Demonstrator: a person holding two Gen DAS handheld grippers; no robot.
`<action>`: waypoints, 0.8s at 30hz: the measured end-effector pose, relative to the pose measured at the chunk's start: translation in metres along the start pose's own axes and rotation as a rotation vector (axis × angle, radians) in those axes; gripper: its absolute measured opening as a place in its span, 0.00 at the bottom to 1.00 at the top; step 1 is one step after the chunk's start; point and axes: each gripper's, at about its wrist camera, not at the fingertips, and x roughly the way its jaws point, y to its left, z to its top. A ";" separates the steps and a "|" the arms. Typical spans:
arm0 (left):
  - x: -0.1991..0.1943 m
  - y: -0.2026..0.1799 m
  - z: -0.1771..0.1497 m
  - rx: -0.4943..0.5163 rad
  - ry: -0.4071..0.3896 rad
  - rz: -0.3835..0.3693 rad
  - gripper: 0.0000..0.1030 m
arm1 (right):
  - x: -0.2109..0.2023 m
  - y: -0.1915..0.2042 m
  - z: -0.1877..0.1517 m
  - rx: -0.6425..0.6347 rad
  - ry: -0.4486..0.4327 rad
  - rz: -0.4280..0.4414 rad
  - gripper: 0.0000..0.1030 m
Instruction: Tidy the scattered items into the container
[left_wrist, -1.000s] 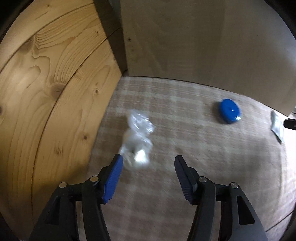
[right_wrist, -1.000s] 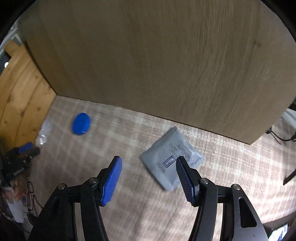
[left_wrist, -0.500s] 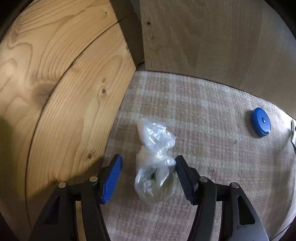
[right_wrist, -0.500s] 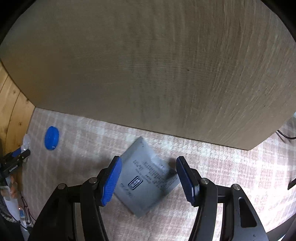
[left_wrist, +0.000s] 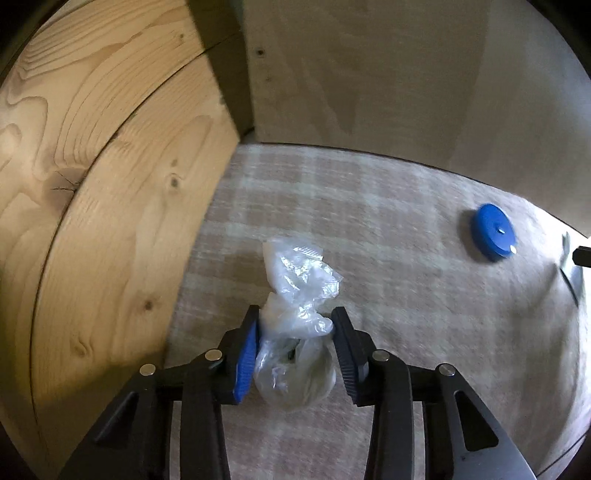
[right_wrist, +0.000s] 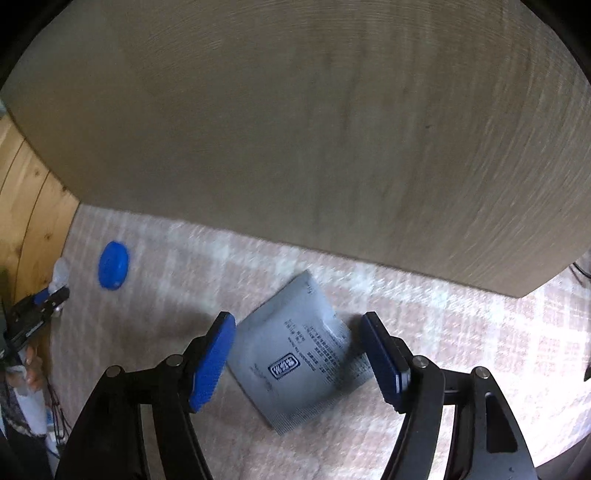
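A crumpled clear plastic bag (left_wrist: 299, 280) lies on the checked cloth (left_wrist: 388, 229) beside a pine board wall. My left gripper (left_wrist: 295, 321) points down at it, its jaws closing, and both pads touch the bag's sides. A flat grey sachet (right_wrist: 299, 354) with printed text lies on the cloth between the fingers of my right gripper (right_wrist: 297, 317). Those jaws are opening and the pads stand clear of the sachet. A round blue disc (left_wrist: 493, 230) lies between the two items and also shows in the right wrist view as the blue disc (right_wrist: 113, 266).
Pine boards (left_wrist: 92, 184) close off the left side. A pale wooden panel (right_wrist: 295, 129) stands upright along the far edge of the cloth. A hand and the left gripper (right_wrist: 51, 295) show at the left edge of the right wrist view. A dark cable (right_wrist: 581, 267) lies far right.
The left gripper came down around the plastic bag and its jaws narrowed onto it. The right gripper dropped over the grey sachet and its jaws widened.
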 end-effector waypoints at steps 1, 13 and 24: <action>-0.001 -0.004 -0.002 0.004 -0.003 -0.007 0.40 | 0.000 0.003 -0.003 -0.013 0.006 0.008 0.65; -0.018 -0.093 -0.047 0.153 -0.008 -0.131 0.40 | -0.003 0.059 -0.048 -0.226 -0.021 -0.040 0.62; -0.052 -0.165 -0.092 0.301 -0.016 -0.186 0.40 | -0.019 0.076 -0.070 -0.239 0.006 0.057 0.57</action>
